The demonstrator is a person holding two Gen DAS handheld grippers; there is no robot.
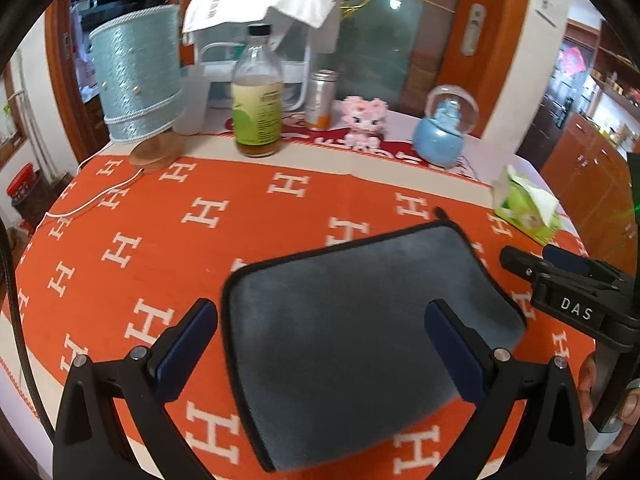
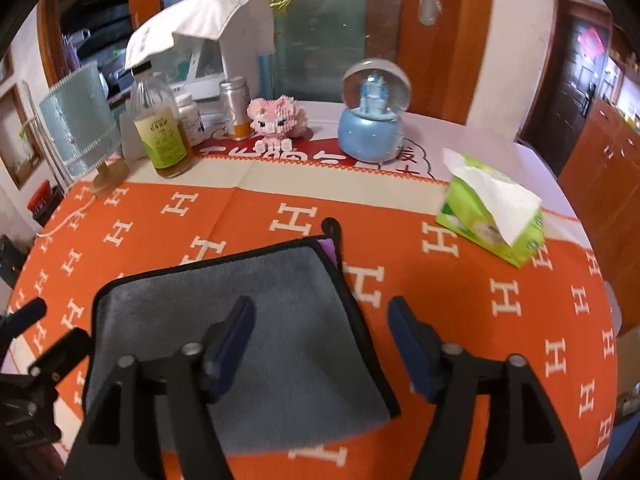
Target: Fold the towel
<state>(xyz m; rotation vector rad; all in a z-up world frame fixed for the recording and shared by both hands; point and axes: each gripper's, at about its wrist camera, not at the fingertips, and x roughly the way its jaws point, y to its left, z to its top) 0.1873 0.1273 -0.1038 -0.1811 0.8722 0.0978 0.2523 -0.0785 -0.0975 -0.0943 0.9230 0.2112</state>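
Note:
A grey towel (image 1: 360,320) with black edging lies folded flat on the orange tablecloth (image 1: 160,220); it also shows in the right wrist view (image 2: 260,312), with a black hanging loop and purple tag at its far right corner. My left gripper (image 1: 320,340) is open and empty, hovering over the towel's left part. My right gripper (image 2: 320,340) is open and empty, straddling the towel's right edge; it also shows in the left wrist view (image 1: 560,276), at the right.
At the table's back stand a teal lamp (image 1: 136,88), a glass bottle (image 1: 258,96), a can (image 1: 320,100), a pink toy (image 1: 364,120) and a snow globe (image 1: 444,128). A green tissue pack (image 2: 492,220) lies at the right.

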